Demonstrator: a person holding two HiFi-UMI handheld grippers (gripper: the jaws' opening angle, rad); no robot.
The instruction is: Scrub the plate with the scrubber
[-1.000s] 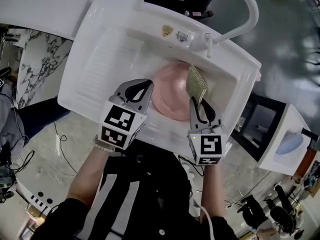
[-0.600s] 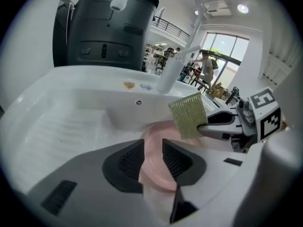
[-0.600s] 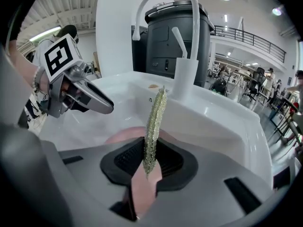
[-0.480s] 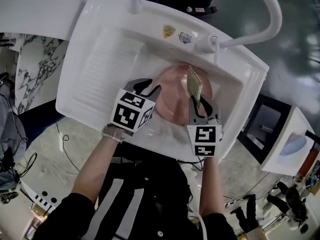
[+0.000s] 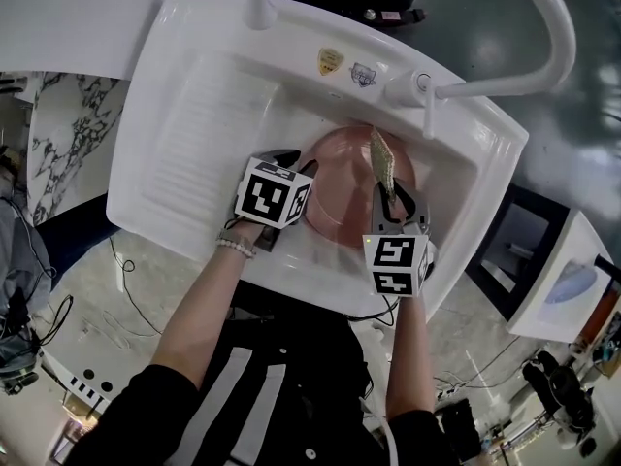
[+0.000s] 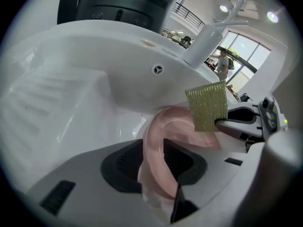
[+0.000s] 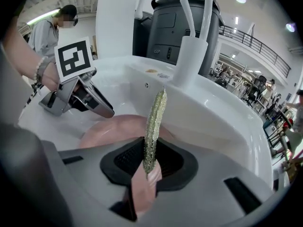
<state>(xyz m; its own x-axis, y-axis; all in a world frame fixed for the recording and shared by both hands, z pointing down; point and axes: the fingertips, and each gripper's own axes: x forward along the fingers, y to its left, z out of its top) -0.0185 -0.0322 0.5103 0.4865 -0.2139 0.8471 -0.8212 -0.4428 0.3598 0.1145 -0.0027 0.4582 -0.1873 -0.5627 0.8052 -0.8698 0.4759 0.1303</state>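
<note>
The pink plate (image 5: 344, 197) looks stiff, slick and breakable — best held by its rim, which stands between the opening jaws of the left gripper (image 5: 298, 164) — while the right gripper (image 5: 394, 198) pinches the soft scrubber (image 5: 382, 161).

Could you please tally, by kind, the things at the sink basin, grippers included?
Plate: 1
Scrubber: 1
Grippers: 2, the left gripper with jaws opening around the plate's rim, the right gripper shut on the scrubber
Total: 4
</note>
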